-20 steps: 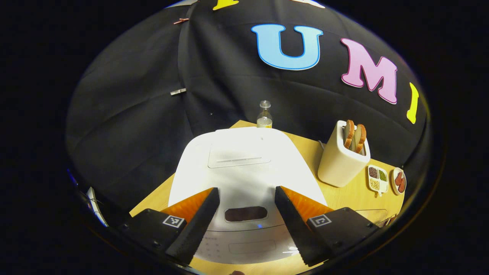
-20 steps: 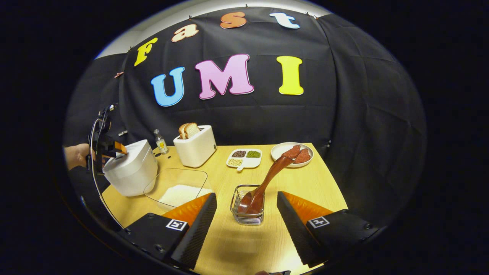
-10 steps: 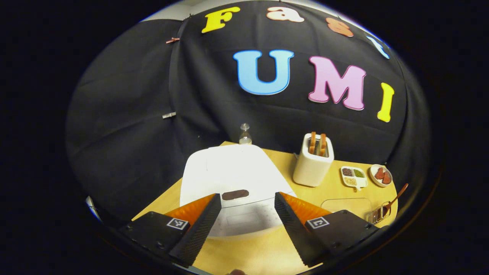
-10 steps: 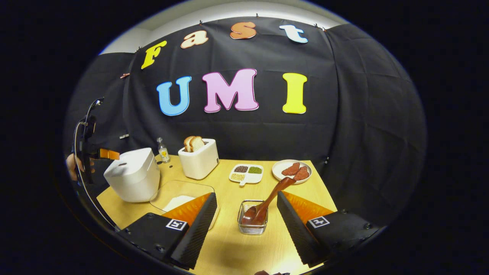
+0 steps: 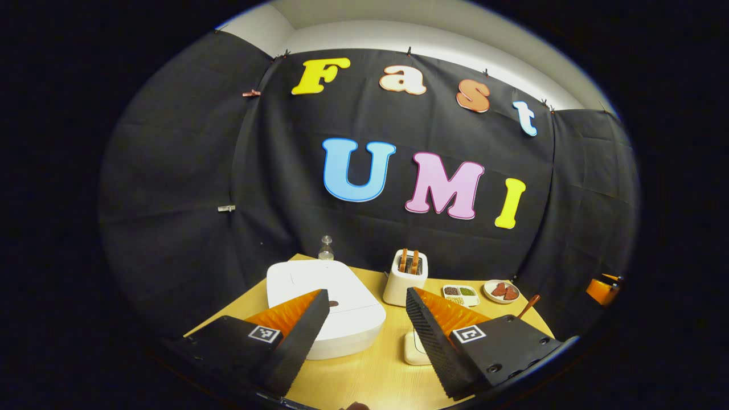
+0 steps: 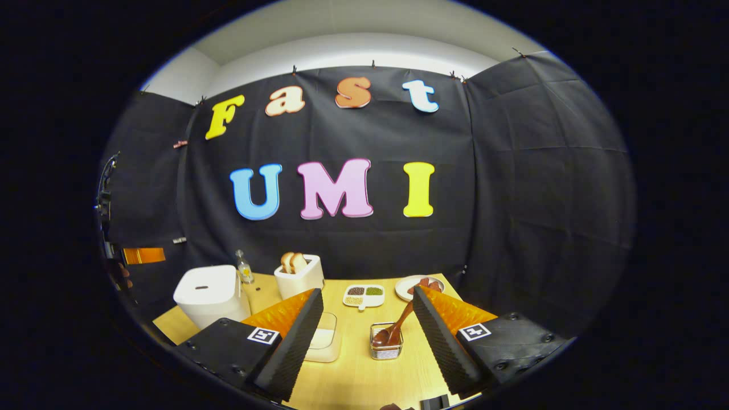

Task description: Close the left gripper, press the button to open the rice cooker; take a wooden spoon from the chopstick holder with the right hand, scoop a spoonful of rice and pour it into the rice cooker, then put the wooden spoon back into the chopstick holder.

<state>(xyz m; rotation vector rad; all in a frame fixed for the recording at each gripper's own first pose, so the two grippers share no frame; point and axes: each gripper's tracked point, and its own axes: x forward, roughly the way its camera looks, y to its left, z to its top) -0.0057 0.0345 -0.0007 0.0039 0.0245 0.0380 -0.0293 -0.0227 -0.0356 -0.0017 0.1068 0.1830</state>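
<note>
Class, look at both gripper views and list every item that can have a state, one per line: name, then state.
Rice cooker: lid shut.
Wooden spoon: standing tilted in the wire holder.
Toaster: bread slices sticking up from its slots.
Bottle: upright, cap on.
Clear rice container: holds rice.
Left gripper: open, holding nothing.
Right gripper: open, holding nothing.
</note>
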